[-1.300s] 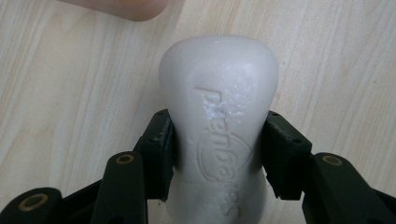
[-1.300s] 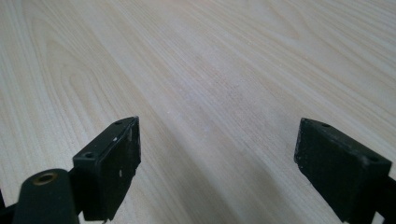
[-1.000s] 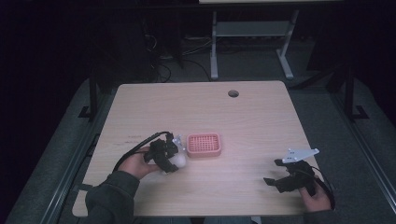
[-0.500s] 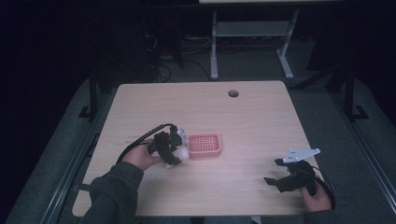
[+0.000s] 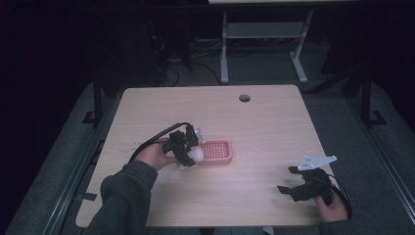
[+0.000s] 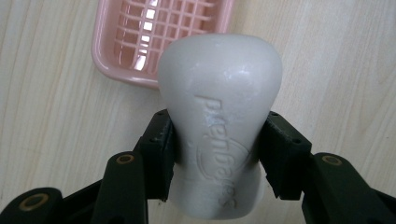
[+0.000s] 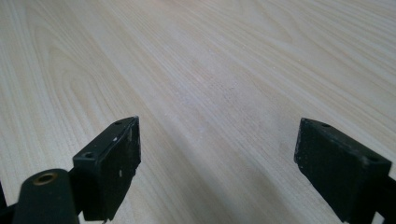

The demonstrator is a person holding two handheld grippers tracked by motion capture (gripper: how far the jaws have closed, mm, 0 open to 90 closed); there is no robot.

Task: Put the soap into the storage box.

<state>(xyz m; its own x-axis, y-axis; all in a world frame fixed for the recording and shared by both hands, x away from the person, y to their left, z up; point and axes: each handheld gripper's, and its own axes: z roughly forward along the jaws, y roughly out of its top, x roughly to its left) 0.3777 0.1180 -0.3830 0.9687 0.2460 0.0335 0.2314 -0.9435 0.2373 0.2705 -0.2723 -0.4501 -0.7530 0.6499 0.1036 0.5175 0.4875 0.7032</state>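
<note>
The left tool (image 6: 217, 154) clamps a white bar of soap (image 6: 219, 116) between its jaws, holding it above the tabletop (image 5: 264, 122) at the near left edge of the pink soap dish (image 5: 215, 151) — not in it. The right tool (image 7: 219, 163) rests well apart near the tabletop's right corner, jaws spread wide and empty.

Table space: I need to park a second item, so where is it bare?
The table is bare across its far half around the cable hole, and between the pink soap dish and the right gripper. It is crowded where the left gripper holds the soap bar at the dish's edge.
</note>
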